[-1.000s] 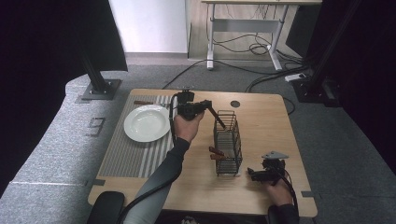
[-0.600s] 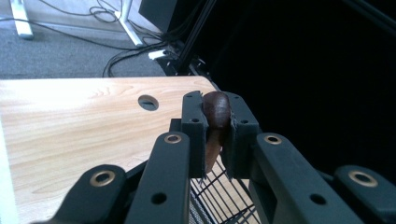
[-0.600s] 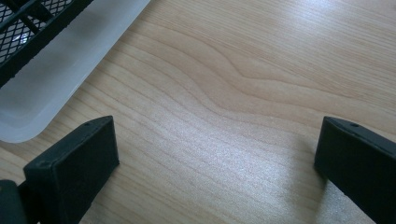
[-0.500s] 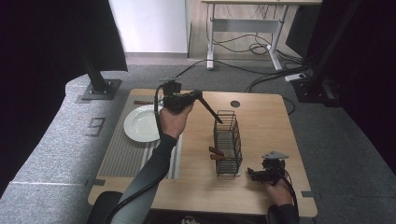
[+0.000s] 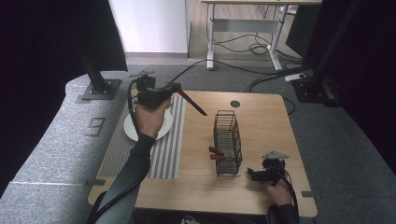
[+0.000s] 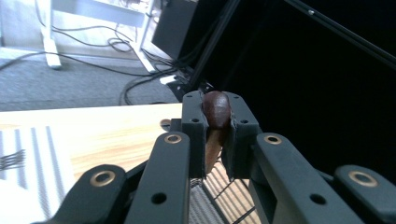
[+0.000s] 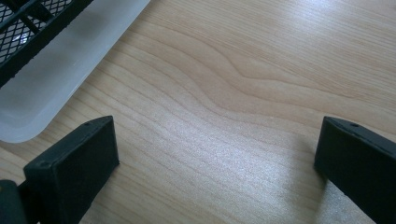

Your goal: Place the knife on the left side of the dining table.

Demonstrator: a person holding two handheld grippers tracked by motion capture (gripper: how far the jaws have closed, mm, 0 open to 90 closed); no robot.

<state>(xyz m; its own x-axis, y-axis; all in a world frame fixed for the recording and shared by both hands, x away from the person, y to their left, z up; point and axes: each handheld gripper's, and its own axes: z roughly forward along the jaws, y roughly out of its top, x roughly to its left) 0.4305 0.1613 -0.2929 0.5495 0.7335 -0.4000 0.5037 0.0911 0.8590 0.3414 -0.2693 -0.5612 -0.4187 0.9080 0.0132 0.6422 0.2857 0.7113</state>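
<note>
A person's left hand holds my left gripper (image 5: 177, 90) raised above the white plate (image 5: 132, 131). It is shut on a dark utensil (image 5: 194, 103) that slants down toward the black wire rack (image 5: 227, 140). In the left gripper view the utensil's rounded brown handle end (image 6: 215, 108) is pinched between the pads (image 6: 194, 119). Two brown-handled utensils (image 5: 215, 153) stick out of the rack's left side. My right gripper (image 5: 254, 173) rests on the wooden table (image 5: 266, 121) to the right of the rack, its jaws wide apart over bare wood (image 7: 217, 140).
A grey striped placemat (image 5: 163, 149) lies under the plate on the table's left part. The rack stands on a white tray (image 7: 46, 88). Behind the table are floor cables, a white desk frame (image 5: 212, 42) and black stands.
My left gripper has risen and moved left, from beside the rack to above the plate, carrying the utensil. The right gripper has stayed where it was.
</note>
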